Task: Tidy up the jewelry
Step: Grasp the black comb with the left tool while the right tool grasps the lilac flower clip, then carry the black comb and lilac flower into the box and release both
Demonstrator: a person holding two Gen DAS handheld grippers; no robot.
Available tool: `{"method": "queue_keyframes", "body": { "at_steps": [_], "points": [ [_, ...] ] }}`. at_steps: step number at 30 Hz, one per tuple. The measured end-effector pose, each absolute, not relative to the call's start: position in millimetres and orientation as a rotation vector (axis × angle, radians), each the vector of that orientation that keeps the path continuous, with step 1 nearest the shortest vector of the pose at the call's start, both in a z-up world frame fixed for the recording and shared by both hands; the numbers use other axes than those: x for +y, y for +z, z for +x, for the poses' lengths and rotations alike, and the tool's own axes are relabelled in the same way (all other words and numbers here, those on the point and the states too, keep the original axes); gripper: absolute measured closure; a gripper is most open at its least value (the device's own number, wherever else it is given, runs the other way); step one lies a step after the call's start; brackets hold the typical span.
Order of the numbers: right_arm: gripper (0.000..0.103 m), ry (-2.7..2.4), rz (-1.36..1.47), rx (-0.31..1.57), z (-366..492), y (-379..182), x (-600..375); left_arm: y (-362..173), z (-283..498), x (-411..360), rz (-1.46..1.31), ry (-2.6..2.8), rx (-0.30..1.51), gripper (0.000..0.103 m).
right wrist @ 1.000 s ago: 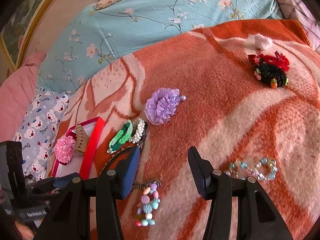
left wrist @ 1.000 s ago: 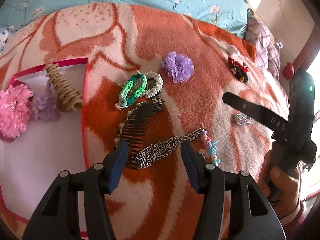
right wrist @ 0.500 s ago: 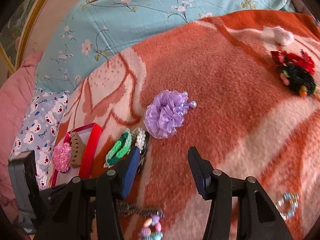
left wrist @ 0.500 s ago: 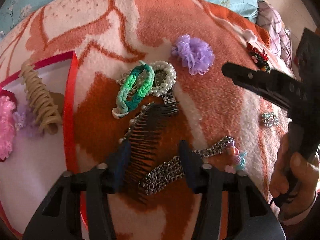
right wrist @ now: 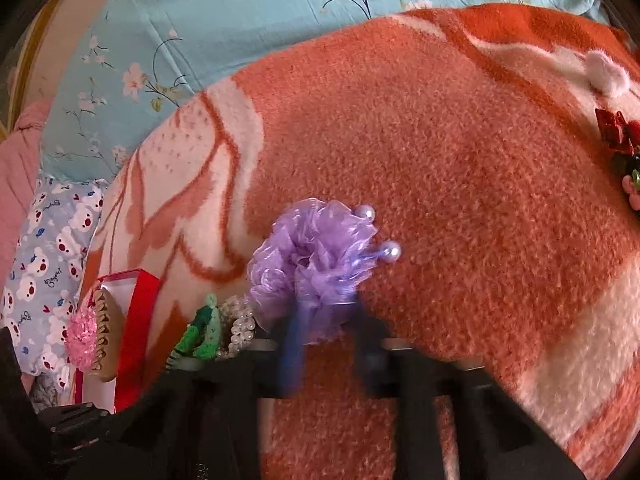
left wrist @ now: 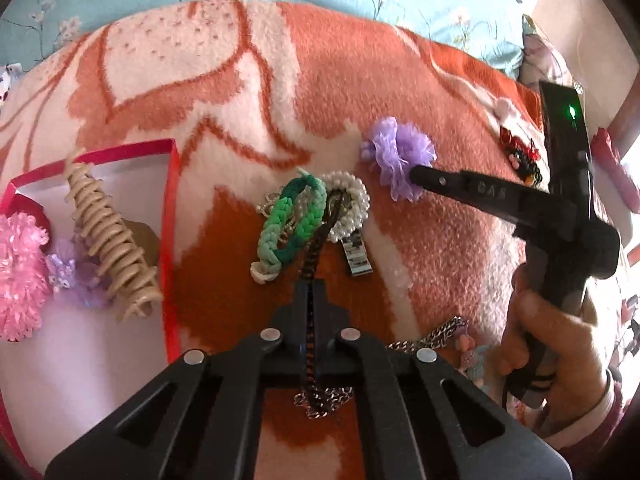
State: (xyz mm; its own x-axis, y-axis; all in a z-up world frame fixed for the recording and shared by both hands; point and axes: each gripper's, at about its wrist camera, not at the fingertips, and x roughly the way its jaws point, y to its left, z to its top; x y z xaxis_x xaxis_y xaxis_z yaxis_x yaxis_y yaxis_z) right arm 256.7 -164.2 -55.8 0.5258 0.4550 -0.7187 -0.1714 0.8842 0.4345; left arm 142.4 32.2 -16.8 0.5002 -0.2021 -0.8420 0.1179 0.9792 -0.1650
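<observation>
Right of the red-rimmed white tray (left wrist: 170, 216), the left gripper (left wrist: 311, 292) pinches a dark toothed hair comb (left wrist: 314, 252), while the right gripper (right wrist: 332, 320), motion-blurred, half-spread, straddles the purple organza flower scrunchie (right wrist: 312, 248).

Orange-white blanket (left wrist: 248, 92), floral blue sheet (right wrist: 256, 12).

The right gripper's fingers (right wrist: 290, 356) are motion-blurred against the purple flower scrunchie (right wrist: 316, 268), so their grip cannot be told, and the red-black hair tie (right wrist: 624, 152) is cut off.
</observation>
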Motion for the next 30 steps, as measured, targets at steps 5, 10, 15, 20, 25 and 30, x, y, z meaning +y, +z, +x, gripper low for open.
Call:
{"method": "queue_keyframes", "body": {
  "at_steps": [5, 10, 15, 20, 25, 30],
  "points": [
    [0.099, 0.386, 0.325, 0.906, 239.5, -43.4, -172.1, -4.8, 136.8, 33.2, -0.125, -0.208, 0.999, 0.103],
    [0.1, 0.423, 0.34, 0.877, 212.4, -24.5, -177.8, 10.2, 126.7, 40.6, -0.182, -0.224, 0.971, 0.103],
    [0.1, 0.464, 0.33, 0.852, 181.8, -5.5, -175.6, 19.3, 112.2, 50.4, -0.211, -0.211, 0.952, 0.103],
    [0.1, 0.496, 0.316, 0.841, 160.6, 5.7, -166.8, 26.0, 96.2, 65.1, -0.234, -0.187, 0.935, 0.103],
    [0.1, 0.54, 0.304, 0.835, 140.0, 13.8, -150.4, 33.4, 77.2, 88.2, -0.271, -0.15, 0.907, 0.103],
    [0.1, 0.605, 0.289, 0.824, 123.4, 21.8, -124.8, 37.5, 58.7, 117.4, -0.312, -0.105, 0.881, 0.103]
  ]
}}
